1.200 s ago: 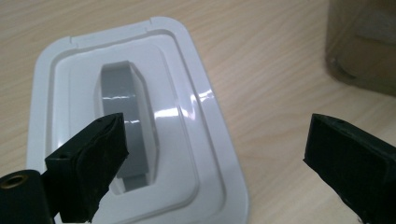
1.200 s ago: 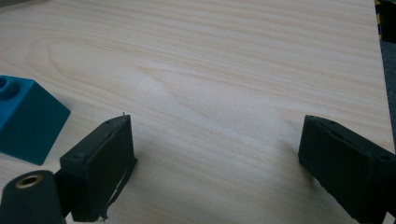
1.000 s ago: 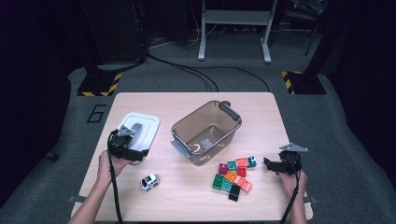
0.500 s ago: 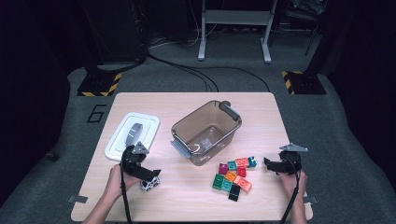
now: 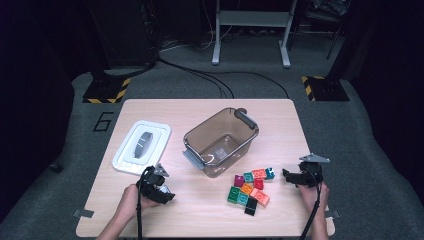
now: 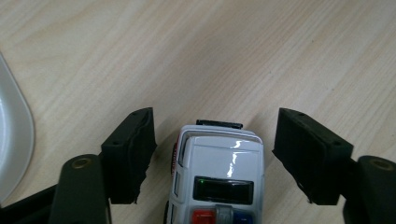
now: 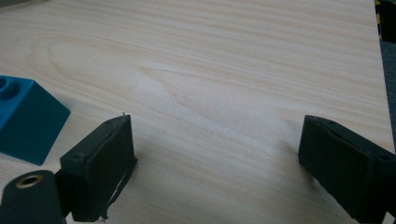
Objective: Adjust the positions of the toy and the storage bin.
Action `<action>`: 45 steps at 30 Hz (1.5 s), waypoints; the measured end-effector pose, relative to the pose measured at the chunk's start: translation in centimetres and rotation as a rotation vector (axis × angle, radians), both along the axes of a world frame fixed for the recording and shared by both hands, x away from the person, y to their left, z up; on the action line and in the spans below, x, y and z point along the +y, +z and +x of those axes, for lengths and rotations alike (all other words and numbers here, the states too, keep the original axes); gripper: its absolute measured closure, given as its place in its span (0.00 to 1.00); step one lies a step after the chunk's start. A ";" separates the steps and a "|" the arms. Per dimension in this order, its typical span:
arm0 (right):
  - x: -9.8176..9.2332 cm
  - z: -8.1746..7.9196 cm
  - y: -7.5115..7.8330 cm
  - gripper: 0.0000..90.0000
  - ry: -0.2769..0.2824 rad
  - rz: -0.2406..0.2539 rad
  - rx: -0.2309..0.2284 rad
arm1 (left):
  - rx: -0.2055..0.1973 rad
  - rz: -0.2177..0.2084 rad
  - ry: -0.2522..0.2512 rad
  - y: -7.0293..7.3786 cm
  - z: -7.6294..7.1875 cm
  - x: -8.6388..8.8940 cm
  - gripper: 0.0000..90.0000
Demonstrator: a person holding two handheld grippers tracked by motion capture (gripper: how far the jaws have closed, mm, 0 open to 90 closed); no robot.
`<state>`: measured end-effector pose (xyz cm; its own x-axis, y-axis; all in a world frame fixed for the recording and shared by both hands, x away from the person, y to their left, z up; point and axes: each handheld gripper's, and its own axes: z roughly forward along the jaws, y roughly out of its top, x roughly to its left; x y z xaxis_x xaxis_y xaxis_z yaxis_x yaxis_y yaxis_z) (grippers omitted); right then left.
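Observation:
A small white toy car [image 6: 217,177] with red and blue roof lights stands on the wooden table [image 5: 200,215] between the jaws of my left gripper [image 6: 215,156]. Those jaws have just been closing on it, but a gap still shows on each side, so the pads do not press. From above, the left gripper [image 5: 159,192] sits over the toy car [image 5: 163,189] near the front left. My right gripper [image 5: 287,175] rests open at the front right with bare wood between its jaws [image 7: 224,158]. A blue brick [image 7: 25,119] lies just outside its left jaw.
A clear brown bin [image 5: 200,135] with a dark handle stands at the table's middle. Its white lid [image 5: 142,145] lies flat to the left, and the lid's edge [image 6: 11,140] is close to my left gripper. Several coloured bricks [image 5: 250,187] lie clustered in front of the bin.
My left hand has moved from the lid toward the front edge and down onto the toy car. Its jaws stand narrower around the car. The right hand has kept still.

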<state>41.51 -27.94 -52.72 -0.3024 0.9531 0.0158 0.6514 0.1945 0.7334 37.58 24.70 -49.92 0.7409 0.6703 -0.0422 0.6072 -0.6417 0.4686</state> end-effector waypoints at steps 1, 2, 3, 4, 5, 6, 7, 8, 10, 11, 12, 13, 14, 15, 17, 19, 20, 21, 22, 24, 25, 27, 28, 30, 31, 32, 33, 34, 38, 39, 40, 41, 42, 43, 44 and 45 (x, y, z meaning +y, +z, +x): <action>0.0 0.0 0.0 0.11 -0.002 0.001 0.000 | -0.002 -0.002 0.003 0.0 0.0 0.1 0.36; 0.0 0.0 0.0 0.11 0.003 -0.005 0.000 | -0.005 -0.001 0.013 0.0 -0.1 0.1 0.39; 0.0 0.0 0.0 0.11 0.002 -0.004 0.000 | 0.000 -0.003 0.016 0.1 -0.2 0.1 0.41; 0.0 0.0 0.0 0.11 0.002 -0.004 0.000 | -0.008 0.006 0.015 0.1 -0.2 0.2 0.43; 0.0 0.0 0.0 0.11 0.003 -0.005 -0.001 | -0.010 0.011 0.017 0.1 -0.2 0.2 0.45; 0.0 0.0 0.0 0.11 0.002 -0.004 0.000 | -0.014 0.014 0.014 0.2 -0.2 0.2 0.48; 0.0 0.0 0.0 0.11 0.002 -0.004 0.000 | -0.009 0.007 0.019 0.2 -0.3 0.2 0.50; -0.1 0.0 0.0 0.11 0.006 -0.009 -0.004 | -0.008 0.011 0.019 0.2 -0.3 0.1 0.52; 0.0 0.0 0.0 0.11 0.002 -0.005 -0.002 | -0.007 0.012 0.022 0.2 -0.4 0.1 0.53; -0.1 0.0 0.0 0.11 0.004 -0.007 -0.001 | -0.009 0.013 0.020 0.2 -0.3 0.1 0.53; -0.1 0.0 0.0 0.11 0.006 -0.009 -0.003 | -0.012 0.012 0.021 0.2 -0.3 0.1 0.53; -0.1 0.0 0.0 0.11 0.005 -0.007 -0.001 | -0.013 0.001 0.019 0.3 -0.2 0.2 0.53; -0.1 0.0 0.0 0.11 0.004 -0.006 -0.001 | -0.013 -0.010 0.026 0.3 -0.3 0.2 0.53; -0.1 0.0 0.0 0.11 0.003 -0.006 0.000 | -0.021 -0.010 0.025 0.4 -0.2 0.3 0.53; -0.1 0.0 0.0 0.11 0.003 -0.005 0.000 | -0.037 -0.024 0.032 0.8 -0.2 0.4 0.53; -0.1 0.0 0.0 0.11 0.003 -0.006 0.000 | -0.061 -0.037 0.040 1.4 -0.2 0.7 0.53; -0.1 0.0 0.0 0.11 0.003 -0.006 0.000 | -0.074 -0.050 0.047 1.7 -0.2 0.9 0.53; -0.1 0.0 0.0 0.11 0.003 -0.006 -0.001 | -0.083 -0.056 0.053 1.9 -0.2 1.0 0.53; 0.0 0.0 0.0 0.11 0.002 -0.005 0.000 | -0.104 -0.069 0.061 2.4 -0.2 1.2 0.53; -0.1 0.0 0.0 0.11 0.003 -0.005 0.000 | -0.132 -0.079 0.068 3.1 -0.2 1.6 0.54; -0.1 0.0 0.0 0.11 0.003 -0.006 0.000 | -0.151 -0.088 0.070 3.5 -0.2 1.8 0.54; -0.1 0.0 0.0 0.11 0.003 -0.006 0.000 | -0.184 -0.118 0.087 3.8 -0.1 2.1 0.54; -0.1 0.0 0.0 0.11 0.003 -0.006 0.000 | -0.190 -0.122 0.087 4.0 0.0 2.3 0.54; -0.1 0.0 0.0 0.11 0.003 -0.006 -0.001 | -0.209 -0.142 0.099 4.4 0.3 2.5 0.54; -0.1 0.0 0.0 0.11 0.004 -0.006 -0.001 | -0.208 -0.151 0.104 4.4 0.4 2.5 0.54; -0.1 0.0 0.0 0.11 0.003 -0.006 0.000 | -0.211 -0.150 0.105 4.6 0.6 2.6 0.54; -0.1 0.0 0.0 0.11 0.003 -0.006 -0.001 | -0.218 -0.145 0.102 4.8 0.8 2.7 0.54; -0.1 0.0 0.0 0.11 0.003 -0.006 0.000 | -0.217 -0.163 0.115 4.8 1.0 2.7 0.54; -0.1 0.0 0.0 0.11 0.003 -0.005 0.000 | -0.228 -0.166 0.115 5.6 1.5 2.9 0.54; -0.1 0.0 0.0 0.11 0.003 -0.006 0.000 | -0.230 -0.159 0.112 5.8 1.6 3.0 0.54; -0.1 0.0 0.0 0.11 0.003 -0.006 0.000 | -0.239 -0.151 0.110 6.1 1.8 3.0 0.54; -0.1 0.0 0.0 0.11 0.003 -0.006 0.000 | -0.238 -0.155 0.114 6.2 1.9 3.0 0.54; 0.0 0.0 0.0 0.11 0.003 -0.005 -0.001 | -0.243 -0.151 0.117 6.4 2.1 3.0 0.54; -0.1 0.0 0.0 0.11 0.004 -0.007 -0.001 | -0.246 -0.153 0.116 6.6 2.3 3.0 0.54; -0.1 0.0 0.0 0.11 0.004 -0.006 0.000 | -0.256 -0.157 0.121 6.8 2.5 3.1 0.54; -0.1 0.0 0.0 0.11 0.004 -0.007 -0.001 | -0.256 -0.162 0.123 7.0 2.6 3.1 0.54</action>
